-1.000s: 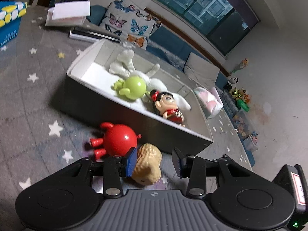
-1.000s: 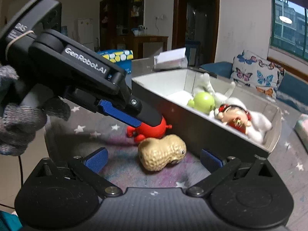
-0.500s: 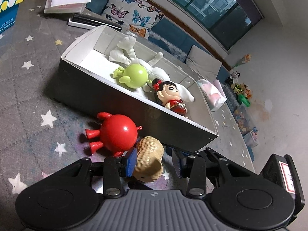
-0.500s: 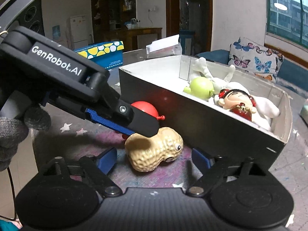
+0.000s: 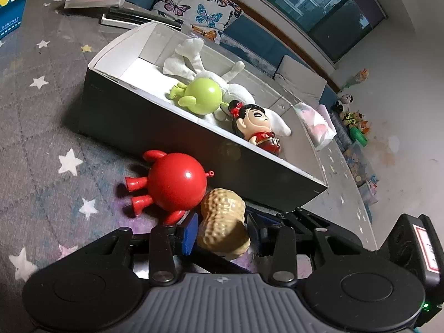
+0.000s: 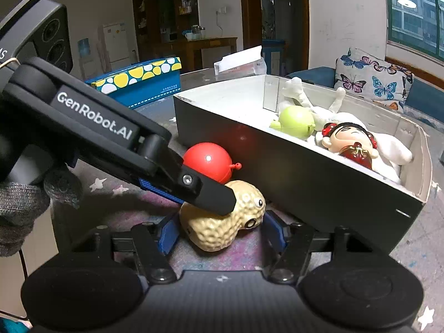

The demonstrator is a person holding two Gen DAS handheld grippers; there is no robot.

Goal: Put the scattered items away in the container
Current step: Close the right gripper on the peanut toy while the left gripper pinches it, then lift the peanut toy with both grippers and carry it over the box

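Left wrist view: my left gripper [image 5: 222, 231] straddles the peanut [image 5: 223, 223] on the starry mat [image 5: 41, 138], fingers spread, beside the red toy [image 5: 174, 184] and the box [image 5: 144, 122].

Right wrist view: my right gripper [image 6: 222, 231] brackets the peanut [image 6: 222, 222] too, pads apart, not clamped. Left finger [image 6: 205, 191] rests atop it.

A tan, pebble-textured peanut toy [image 6: 222, 227] with black-and-white eyes lies by a glossy red round toy [image 5: 174, 184] with red legs. The open cardboard box [image 5: 119, 111] is black outside, white inside. In it lie a lime-green round toy [image 5: 202, 96], a white plush [image 5: 186, 61], and a black-haired doll in a red dress [image 5: 258, 127]. The grey mat [image 5: 41, 144] carries white stars and purple patches. Both grippers show blue pads [image 6: 168, 234].
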